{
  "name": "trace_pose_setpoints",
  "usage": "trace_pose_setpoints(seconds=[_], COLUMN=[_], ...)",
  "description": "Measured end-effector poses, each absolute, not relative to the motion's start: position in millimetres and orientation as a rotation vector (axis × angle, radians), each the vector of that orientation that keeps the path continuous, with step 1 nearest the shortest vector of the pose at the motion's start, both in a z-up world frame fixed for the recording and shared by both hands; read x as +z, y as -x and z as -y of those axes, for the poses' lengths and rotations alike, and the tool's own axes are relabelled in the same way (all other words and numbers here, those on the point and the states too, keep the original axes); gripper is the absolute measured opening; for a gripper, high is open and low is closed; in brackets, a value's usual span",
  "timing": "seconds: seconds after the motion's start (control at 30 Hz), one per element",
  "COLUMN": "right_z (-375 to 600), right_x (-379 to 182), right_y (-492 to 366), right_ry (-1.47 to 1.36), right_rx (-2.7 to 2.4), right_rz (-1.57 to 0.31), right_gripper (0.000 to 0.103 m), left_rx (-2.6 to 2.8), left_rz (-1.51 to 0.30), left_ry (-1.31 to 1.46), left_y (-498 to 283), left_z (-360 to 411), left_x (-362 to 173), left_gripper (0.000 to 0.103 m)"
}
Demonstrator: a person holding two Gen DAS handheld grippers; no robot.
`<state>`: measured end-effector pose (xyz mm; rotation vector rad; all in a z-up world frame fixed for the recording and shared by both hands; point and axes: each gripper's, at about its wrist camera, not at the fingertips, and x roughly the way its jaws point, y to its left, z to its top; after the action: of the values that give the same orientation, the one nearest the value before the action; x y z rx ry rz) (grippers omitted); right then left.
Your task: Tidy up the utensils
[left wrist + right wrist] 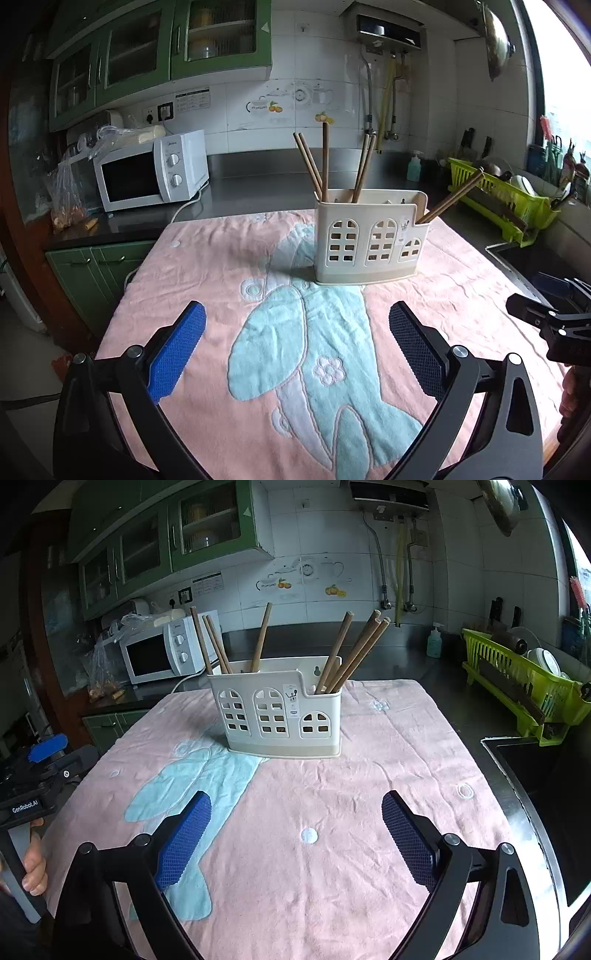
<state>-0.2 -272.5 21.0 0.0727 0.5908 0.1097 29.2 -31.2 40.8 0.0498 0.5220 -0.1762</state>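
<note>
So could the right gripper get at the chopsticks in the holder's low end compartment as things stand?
Probably yes. The right gripper is open, and only bare pink towel lies between it and the chopsticks, which lean out above the holder.

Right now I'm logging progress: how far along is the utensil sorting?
It looks nearly done. The chopsticks all stand in the holder. Both the left claw and right claw are open and empty. No loose utensils show on the pink cloth, so nothing visible remains.
</note>
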Motion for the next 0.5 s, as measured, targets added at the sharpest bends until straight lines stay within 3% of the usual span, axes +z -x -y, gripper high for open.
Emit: trace_pose_setpoints(seconds=[0.5], right_z=[261.8], right_x=[20.6], right_y=[-0.4], right_ry=[-0.059], right_rx=[0.12], right_rz=[-0.594], right_gripper=[0.091], left_rx=[-0.189], left_rz=[-0.525], left_ry=[-0.073], left_y=[-19.3], left_z=[33.9], left_x=[36.1], left_gripper=[0.098])
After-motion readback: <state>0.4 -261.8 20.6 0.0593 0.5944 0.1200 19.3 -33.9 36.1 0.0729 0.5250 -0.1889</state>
